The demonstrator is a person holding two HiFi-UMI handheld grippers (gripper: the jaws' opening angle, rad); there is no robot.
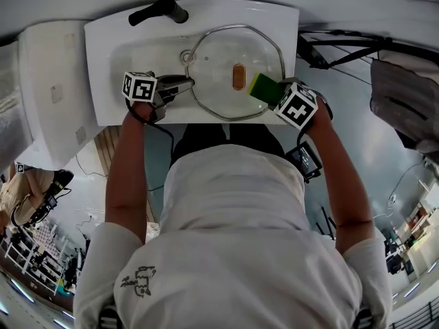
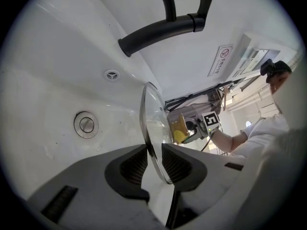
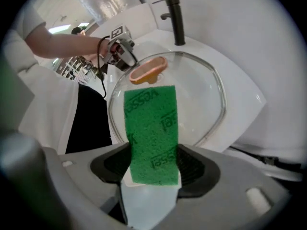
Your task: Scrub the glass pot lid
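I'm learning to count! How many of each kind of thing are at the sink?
Glass pot lid: 1
Green sponge: 1
Black faucet: 1
White sink: 1
Grippers: 2, left gripper and right gripper
Total: 6

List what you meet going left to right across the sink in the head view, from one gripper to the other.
left gripper → glass pot lid → orange lid knob → green sponge → right gripper
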